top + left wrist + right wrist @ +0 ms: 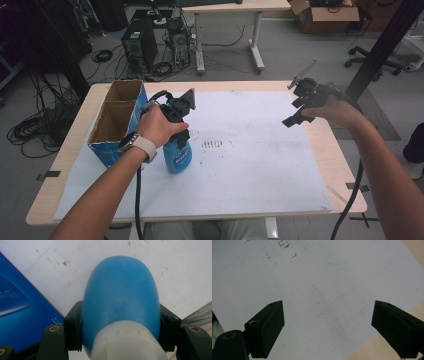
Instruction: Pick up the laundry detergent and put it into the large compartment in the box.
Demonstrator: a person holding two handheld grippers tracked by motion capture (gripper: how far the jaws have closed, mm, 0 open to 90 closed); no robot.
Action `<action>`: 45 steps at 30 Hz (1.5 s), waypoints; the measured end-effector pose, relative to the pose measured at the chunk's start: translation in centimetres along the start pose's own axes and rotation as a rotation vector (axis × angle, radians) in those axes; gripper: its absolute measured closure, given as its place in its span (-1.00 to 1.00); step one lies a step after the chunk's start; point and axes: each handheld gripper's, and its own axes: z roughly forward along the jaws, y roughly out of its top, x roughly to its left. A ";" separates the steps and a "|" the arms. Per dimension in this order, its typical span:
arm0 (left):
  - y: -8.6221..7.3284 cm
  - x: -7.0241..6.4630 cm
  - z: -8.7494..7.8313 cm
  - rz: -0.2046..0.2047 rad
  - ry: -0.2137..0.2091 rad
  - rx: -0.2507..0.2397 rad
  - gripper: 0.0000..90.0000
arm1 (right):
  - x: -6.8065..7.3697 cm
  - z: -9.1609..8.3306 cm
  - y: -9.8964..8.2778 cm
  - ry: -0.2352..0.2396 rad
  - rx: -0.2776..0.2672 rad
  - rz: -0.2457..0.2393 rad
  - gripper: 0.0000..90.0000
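Jaws on my left gripper (pixel 120 332) are clamped against both sides of the blue spray bottle (pixel 121 295), just below its pale neck. From the high view I see that bottle (pixel 178 154) standing upright on the white sheet (pixel 250 165), just beside the blue cardboard box (pixel 117 122) at the table's left. On my right gripper (pixel 328 327) the jaws stand wide apart with nothing between them, held above the sheet near its right edge.

No print on bottle (pixel 178 155) or box (pixel 15 315) is legible.
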 end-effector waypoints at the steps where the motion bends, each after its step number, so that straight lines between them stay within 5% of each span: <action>1: 0.0 0.0 -0.3 -0.003 -0.003 -0.002 -0.17 | 0.0 -0.1 0.0 -0.002 0.001 -0.002 -0.75; 11: -0.1 -0.1 -2.7 -0.022 0.004 -0.014 -0.17 | 0.2 -0.3 -0.1 -0.004 -0.006 -0.005 -0.75; 17: -0.3 0.2 -5.6 -0.053 -0.004 -0.018 -0.17 | 0.1 -0.5 -0.3 -0.004 -0.012 -0.003 -0.75; 30: -0.4 2.7 -13.0 -0.168 -0.040 -0.030 -0.17 | 0.3 -0.6 -0.4 -0.003 -0.020 -0.006 -0.75; 35: -0.5 3.8 -15.9 -0.222 -0.015 -0.044 -0.17 | 0.2 -0.7 -0.4 -0.002 -0.024 -0.003 -0.75; 45: -1.7 6.2 -18.4 -0.319 -0.014 -0.058 -0.17 | 0.2 -0.7 -0.6 -0.002 -0.022 -0.002 -0.75</action>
